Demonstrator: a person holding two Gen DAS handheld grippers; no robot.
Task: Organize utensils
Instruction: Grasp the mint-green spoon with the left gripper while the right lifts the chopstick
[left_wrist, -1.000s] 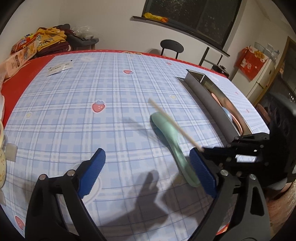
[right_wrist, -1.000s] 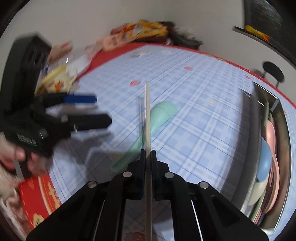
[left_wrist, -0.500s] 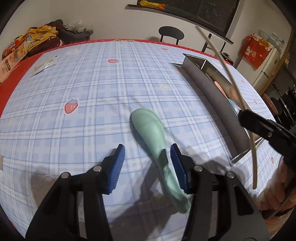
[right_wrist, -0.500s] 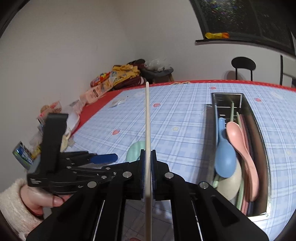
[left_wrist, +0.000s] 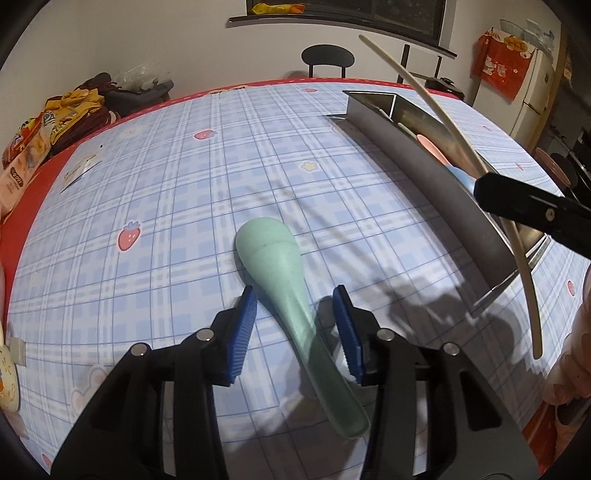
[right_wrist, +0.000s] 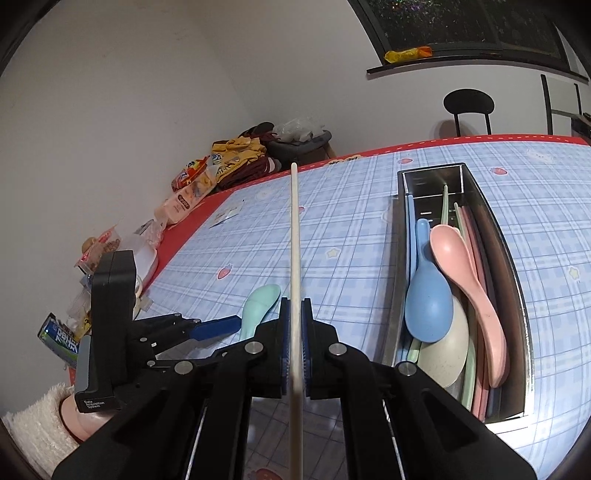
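A mint-green spoon (left_wrist: 273, 258) lies bowl-down on the blue plaid tablecloth, handle towards me. My left gripper (left_wrist: 294, 299) straddles its handle. Its jaws are closing, and a gap still shows between each blue pad and the handle. In the right wrist view the same spoon (right_wrist: 258, 302) shows beside a left gripper pad (right_wrist: 218, 326). My right gripper (right_wrist: 295, 306) is shut on a long cream chopstick (right_wrist: 295, 240), which points up and away. That chopstick (left_wrist: 417, 85) hangs over the steel tray (left_wrist: 424, 162) at the right.
The steel tray (right_wrist: 491, 229) holds a blue spoon (right_wrist: 428, 306), a pink spoon (right_wrist: 461, 258), a beige spoon and several chopsticks. Snack packets (right_wrist: 184, 199) and a clothes pile (left_wrist: 77, 107) line the table's left side. A black chair (left_wrist: 327, 57) stands behind the table.
My left gripper slid over the green spoon and its jaws narrowed around the handle. My right gripper carried the chopstick up and over to the tray side.
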